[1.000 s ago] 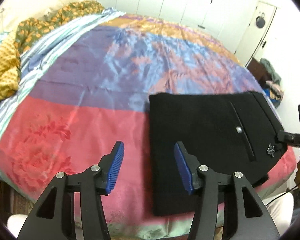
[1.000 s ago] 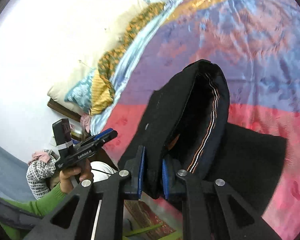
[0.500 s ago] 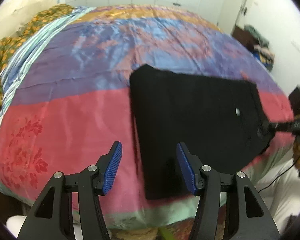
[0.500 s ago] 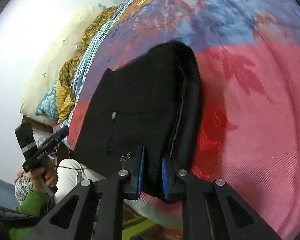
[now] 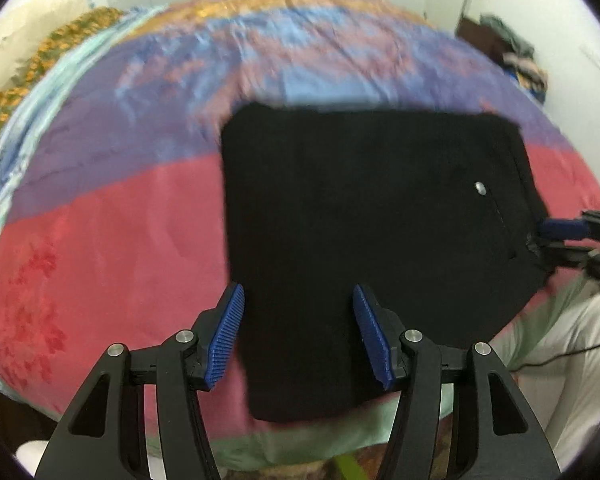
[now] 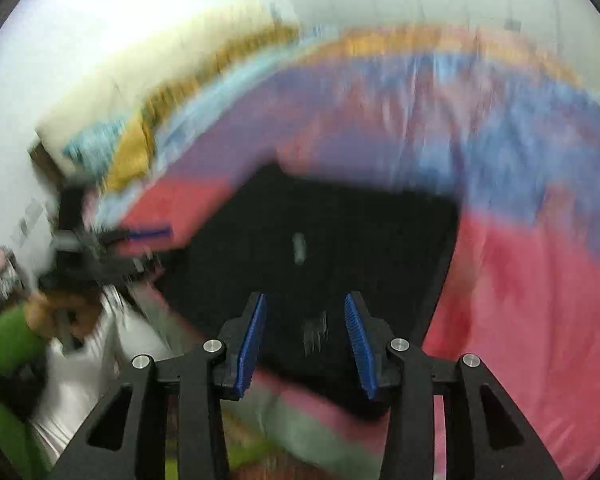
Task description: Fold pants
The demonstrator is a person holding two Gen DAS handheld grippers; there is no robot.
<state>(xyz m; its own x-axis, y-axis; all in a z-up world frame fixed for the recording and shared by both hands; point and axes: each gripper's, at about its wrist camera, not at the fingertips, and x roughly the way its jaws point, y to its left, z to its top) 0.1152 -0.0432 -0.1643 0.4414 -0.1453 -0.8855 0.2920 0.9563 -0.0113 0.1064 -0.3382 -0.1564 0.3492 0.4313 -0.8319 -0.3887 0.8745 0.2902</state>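
On bed | pants lie folded flat | right gripper jaws just opened, letting go of fabric | left gripper spread, empty, hovering to smooth

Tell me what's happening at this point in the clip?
A person is folding black pants on a bed with a colourful bedspread. The pants lie flat in a folded rectangle near the bed's edge. The right hand-held gripper has just been opening, its pads clear of the cloth at the waistband end. The left hand-held gripper hangs open over the other end.
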